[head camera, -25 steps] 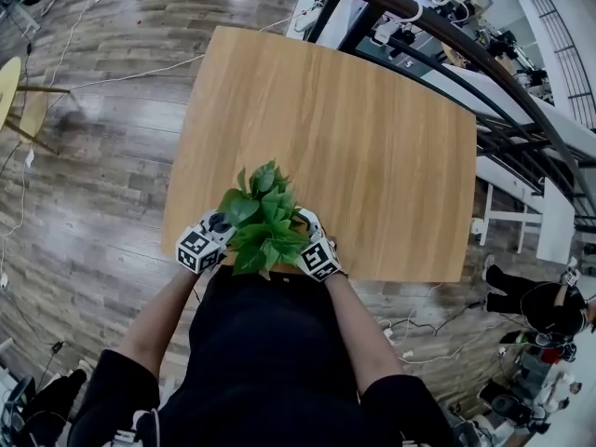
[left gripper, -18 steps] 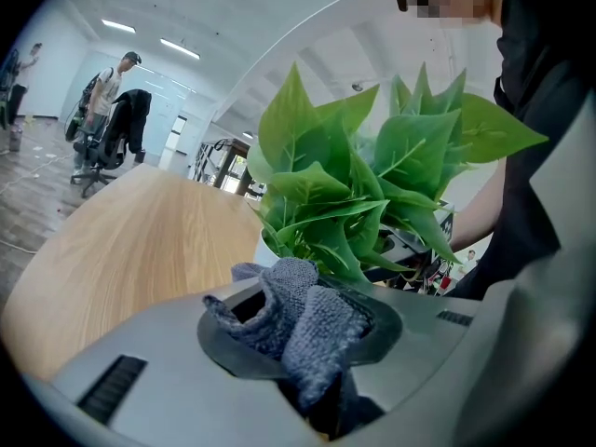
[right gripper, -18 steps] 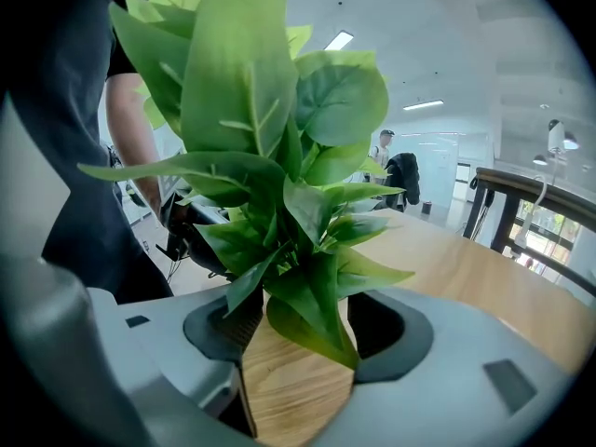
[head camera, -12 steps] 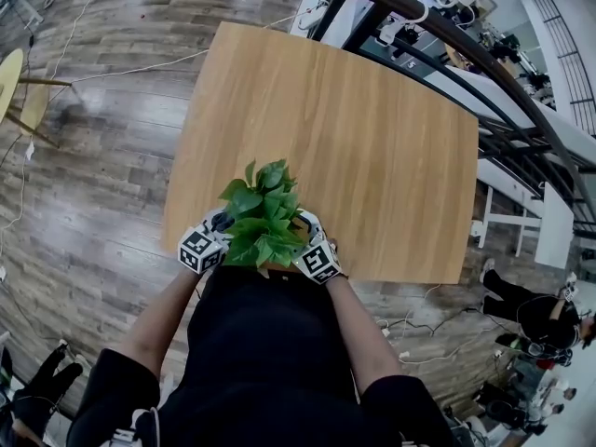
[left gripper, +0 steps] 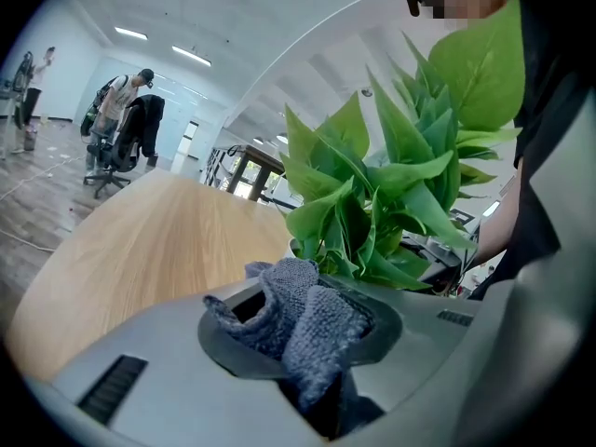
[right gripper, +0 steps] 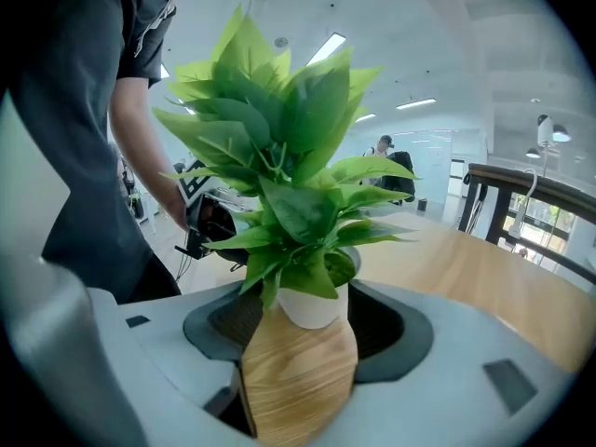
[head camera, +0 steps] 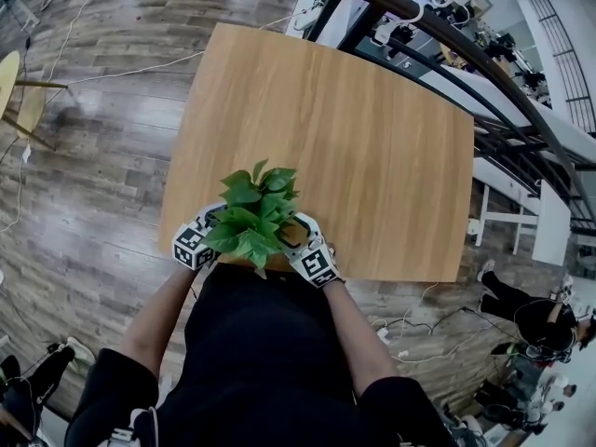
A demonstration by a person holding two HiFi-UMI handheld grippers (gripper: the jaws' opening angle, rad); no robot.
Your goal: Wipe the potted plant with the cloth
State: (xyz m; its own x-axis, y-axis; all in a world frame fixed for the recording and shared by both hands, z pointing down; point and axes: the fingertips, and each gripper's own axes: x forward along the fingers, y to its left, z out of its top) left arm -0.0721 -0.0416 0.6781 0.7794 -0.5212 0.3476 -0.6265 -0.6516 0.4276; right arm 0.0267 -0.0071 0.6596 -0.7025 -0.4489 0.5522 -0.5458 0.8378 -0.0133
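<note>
The potted plant (head camera: 250,214), green leaves in a white pot with a wood-grain lower part (right gripper: 298,371), is held over the near edge of the wooden table (head camera: 354,128). My right gripper (head camera: 310,255) is shut on the pot, jaws either side of its wood-grain part. My left gripper (head camera: 198,241) is just left of the foliage, shut on a crumpled grey-blue cloth (left gripper: 298,315). The cloth sits close below the leaves (left gripper: 391,203); I cannot tell whether it touches them. In the head view the leaves hide the pot and cloth.
The person's torso is right against the table's near edge (head camera: 391,273). A dark railing (head camera: 466,54) runs along the table's far right side. A yellow round table (head camera: 11,87) and cables lie on the wood floor at left. People stand in the background (left gripper: 116,110).
The plant and both grippers have drifted slightly left along the near edge. Both grips are unchanged.
</note>
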